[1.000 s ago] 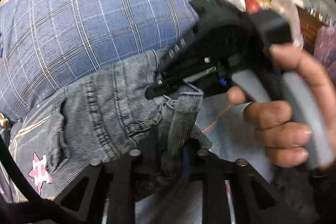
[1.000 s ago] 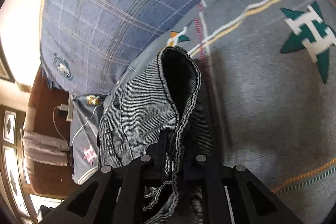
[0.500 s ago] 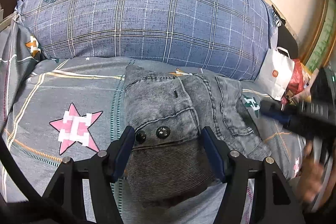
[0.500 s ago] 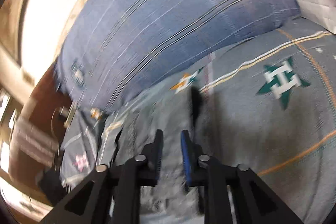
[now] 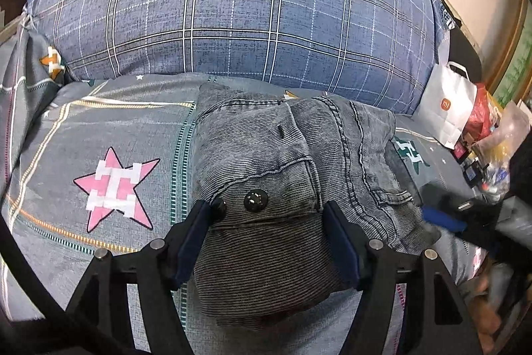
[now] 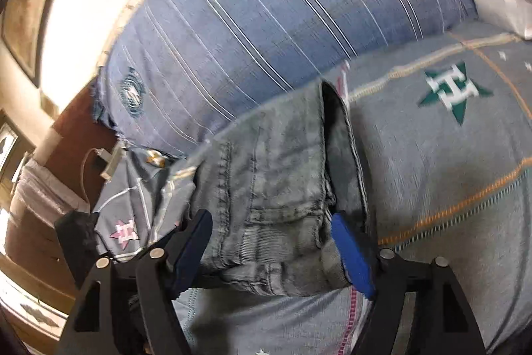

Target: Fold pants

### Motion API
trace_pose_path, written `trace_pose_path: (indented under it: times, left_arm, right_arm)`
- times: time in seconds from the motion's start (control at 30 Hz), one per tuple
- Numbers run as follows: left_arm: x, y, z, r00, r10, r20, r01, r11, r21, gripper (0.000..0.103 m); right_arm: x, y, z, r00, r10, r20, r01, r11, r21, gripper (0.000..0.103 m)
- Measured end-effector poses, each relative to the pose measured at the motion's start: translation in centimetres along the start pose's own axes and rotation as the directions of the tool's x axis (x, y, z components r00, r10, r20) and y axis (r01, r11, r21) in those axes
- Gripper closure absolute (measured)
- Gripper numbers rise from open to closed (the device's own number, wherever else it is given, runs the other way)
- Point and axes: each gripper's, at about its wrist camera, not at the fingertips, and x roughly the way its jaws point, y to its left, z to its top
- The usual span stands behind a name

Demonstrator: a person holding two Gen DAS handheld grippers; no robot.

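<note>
The folded grey denim pants (image 5: 282,188) lie in a compact bundle on the grey bedsheet printed with stars (image 5: 99,138), just in front of the big blue plaid pillow (image 5: 249,15). The waistband end with its two dark metal buttons (image 5: 255,200) faces the left gripper, and the layers sit stacked on one another, which to my eye means the fold is made and the bundle has been set down to rest.

The left gripper (image 5: 266,242) hangs over the near end of the pants with its jaws spread wide to either side of the cloth, the pads not pressing it. The right gripper (image 6: 272,252) does the same at the other side (its view is blurred), jaws apart and astride the edge of the bundle, nothing pinched. I judge both are letting go so that the fold stays put.

A second ago each gripper had denim clamped between its fingers and the pants hung bunched. Both sets of jaws have just been opening, and the cloth now lies flat between them. A white paper bag (image 5: 449,108) stands at the sheet's far corner.
</note>
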Motion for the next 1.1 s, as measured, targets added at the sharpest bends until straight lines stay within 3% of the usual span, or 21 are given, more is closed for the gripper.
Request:
trace_pose_path:
  times: [0.13, 0.2, 0.27, 0.37, 0.57, 0.73, 0.83, 0.87, 0.93, 1.0, 1.1]
  left_arm:
    - [0.0, -0.1, -0.2, 1.0, 0.011, 0.003, -0.011, 1.0, 0.003, 0.033]
    - [0.0, -0.3, -0.3, 1.0, 0.019, 0.007, -0.019, 1.0, 0.012, 0.033]
    - [0.0, -0.4, -0.4, 1.0, 0.024, 0.011, -0.024, 1.0, 0.017, 0.032]
    - [0.0, -0.3, -0.5, 1.0, 0.022, 0.015, -0.023, 1.0, 0.019, 0.032]
    - [0.2, -0.3, -0.7, 1.0, 0.024, 0.011, -0.024, 1.0, 0.018, 0.031]
    - [0.4, -0.2, -0.7, 1.0, 0.022, 0.012, -0.022, 1.0, 0.008, 0.031]
    - [0.7, -0.5, -0.9, 0.999, 0.039, 0.017, -0.039, 0.999, 0.024, 0.031]
    - [0.7, -0.5, -0.9, 0.999, 0.04, 0.018, -0.041, 0.999, 0.026, 0.031]
    - [0.3, -0.2, -0.8, 0.999, 0.032, 0.022, -0.032, 0.999, 0.011, 0.031]
    - [-0.1, 0.1, -0.7, 1.0, 0.01, 0.028, -0.01, 1.0, -0.007, 0.031]
    - [0.1, -0.2, -0.8, 1.0, 0.015, 0.021, -0.016, 1.0, 0.009, 0.031]
  right_arm:
    - [1.4, -0.5, -0.2, 0.994, -0.093, -0.063, 0.093, 0.996, -0.004, 0.048]
    - [1.4, -0.3, -0.2, 0.989, -0.137, -0.054, 0.136, 0.99, -0.025, 0.068]
    - [0.7, 0.2, -0.1, 0.984, -0.179, 0.001, 0.179, 0.983, -0.047, 0.069]
    - [-1.0, 1.6, 0.0, 0.991, -0.114, 0.073, 0.12, 0.989, -0.087, 0.069]
    - [1.9, 0.7, -0.9, 0.978, -0.192, -0.082, 0.186, 0.98, -0.078, 0.068]
    - [2.1, 0.3, -0.7, 0.982, -0.16, -0.099, 0.154, 0.986, -0.066, 0.068]
    - [3.9, 0.7, -1.2, 0.967, -0.214, -0.139, 0.201, 0.974, -0.104, 0.073]
    - [3.9, 1.0, -1.1, 0.964, -0.238, -0.119, 0.224, 0.967, -0.121, 0.086]
    - [3.0, 1.9, -0.9, 0.962, -0.265, -0.066, 0.251, 0.953, -0.169, 0.093]
    - [0.7, 2.7, -0.3, 0.977, -0.211, -0.008, 0.207, 0.964, -0.169, 0.096]
    - [-2.9, 3.8, -0.5, 0.979, -0.18, 0.092, 0.195, 0.961, -0.196, 0.096]
